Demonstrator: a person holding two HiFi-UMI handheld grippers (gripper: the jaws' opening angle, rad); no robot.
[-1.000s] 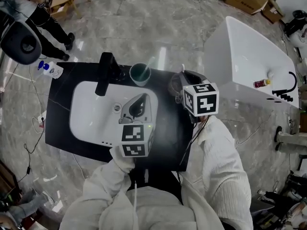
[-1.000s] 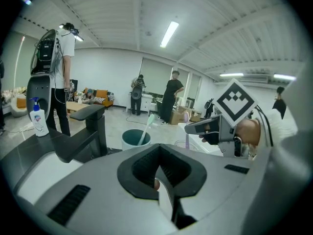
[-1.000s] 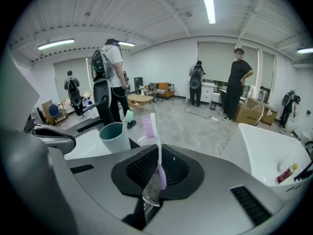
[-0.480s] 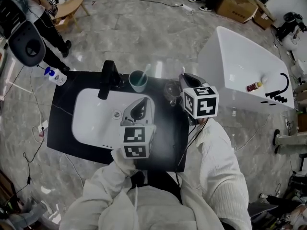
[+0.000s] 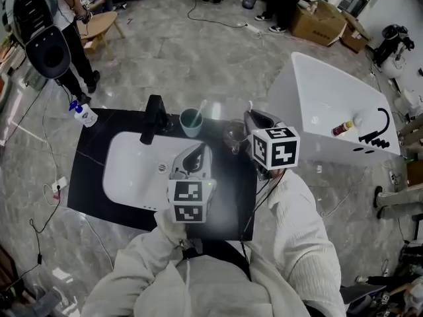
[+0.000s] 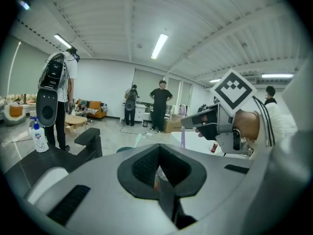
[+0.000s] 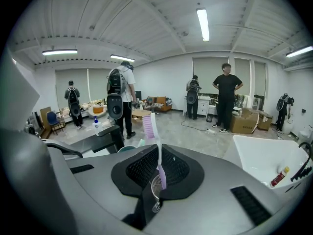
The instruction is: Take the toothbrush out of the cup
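Starting wide, we have the black counter [image 5: 89, 177] with its white basin [image 5: 132, 170]. Toward the back right, the right gripper [image 7: 155, 179] has its jaws pinched on the handle of the purple toothbrush [image 7: 150, 126], bristles up, directly above the clear glass cup [image 5: 234, 136]. The left gripper [image 5: 193, 156] hangs over the basin with its jaws drawn together on nothing, apart from the glass. As I read it, the lift wants to go straight up along the handle's own line. There should be no sideways drift until the tail is plainly over the rim, because a light glass with nothing steadying it could tip if the handle drags on its lip. The grip sits low on a thin handle, so a firm, even squeeze should stop the brush swivelling. Just left of the glass stands a teal cup [image 5: 192, 120] with a pale brush [image 5: 200, 107] of its own, untouched. Hard to call: the right gripper view shows the handle's tail overlapping the glass rim, so I cannot tell whether it is clear of the cup. In the head view that spot is too small to make out.
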